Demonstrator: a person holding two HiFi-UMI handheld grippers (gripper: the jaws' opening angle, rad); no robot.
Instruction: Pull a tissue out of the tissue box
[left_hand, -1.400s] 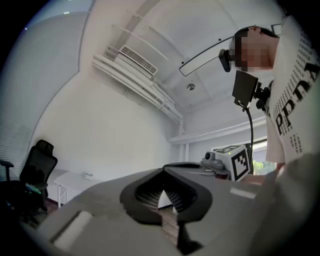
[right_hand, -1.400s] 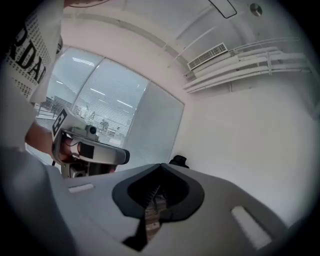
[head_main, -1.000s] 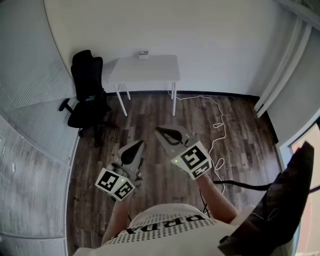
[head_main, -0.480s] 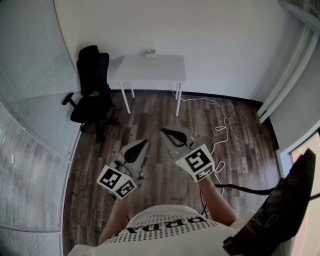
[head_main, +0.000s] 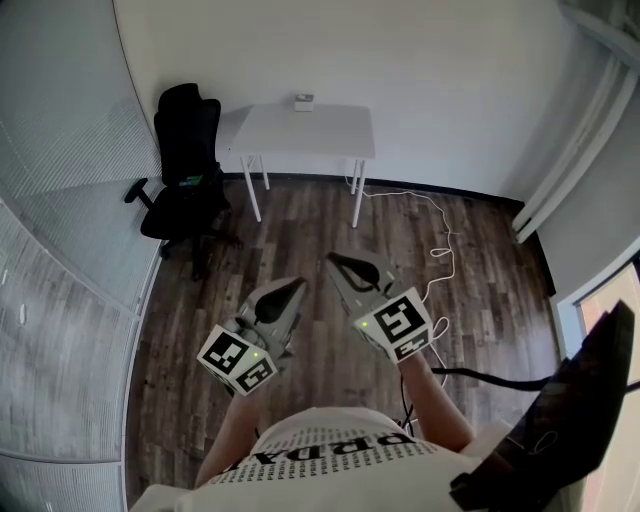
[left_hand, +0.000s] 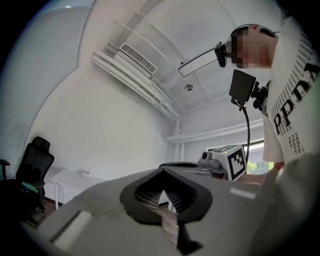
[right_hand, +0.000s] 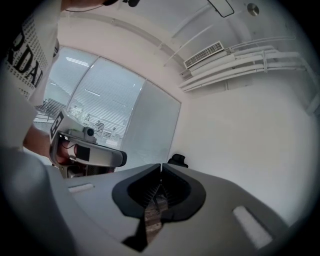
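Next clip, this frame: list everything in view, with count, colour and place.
table: one, white, against the far wall
small box: one, pale, at the table's back edge; probably the tissue box
office chair: one, black, left of the table
white cable: one, on the floor right of the table
black cable: one, on the floor, lower right
floor: dark wood planks
dark object: one, black, bottom right; unidentifiable
shirt: white, black print, bottom edge
left gripper: grey, jaws together, empty
right gripper: grey, jaws together, empty
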